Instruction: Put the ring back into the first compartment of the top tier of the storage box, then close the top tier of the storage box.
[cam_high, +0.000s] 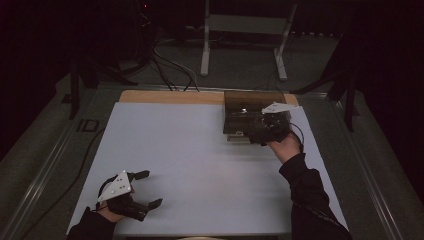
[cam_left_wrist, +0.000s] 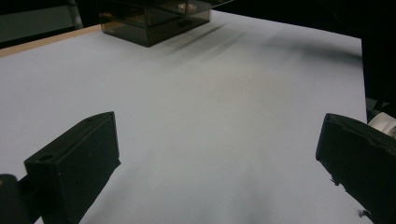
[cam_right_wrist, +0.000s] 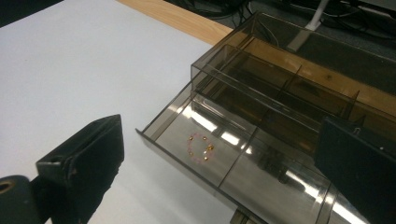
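My right claw released over the open drawer
Its jaws stand wide, nothing between them; a small pink bead bracelet lies in the drawer of the smoky organizer box, far right on the bench; my left claw rests released near left

Black tongs, grey plates, dark sleeves

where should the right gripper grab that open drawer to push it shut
Take the drawer by its front wall, coming from the white mat side. That thin upright edge juts out of the smoky box and fits between the open right gripper. The bead bracelet lies just behind it.
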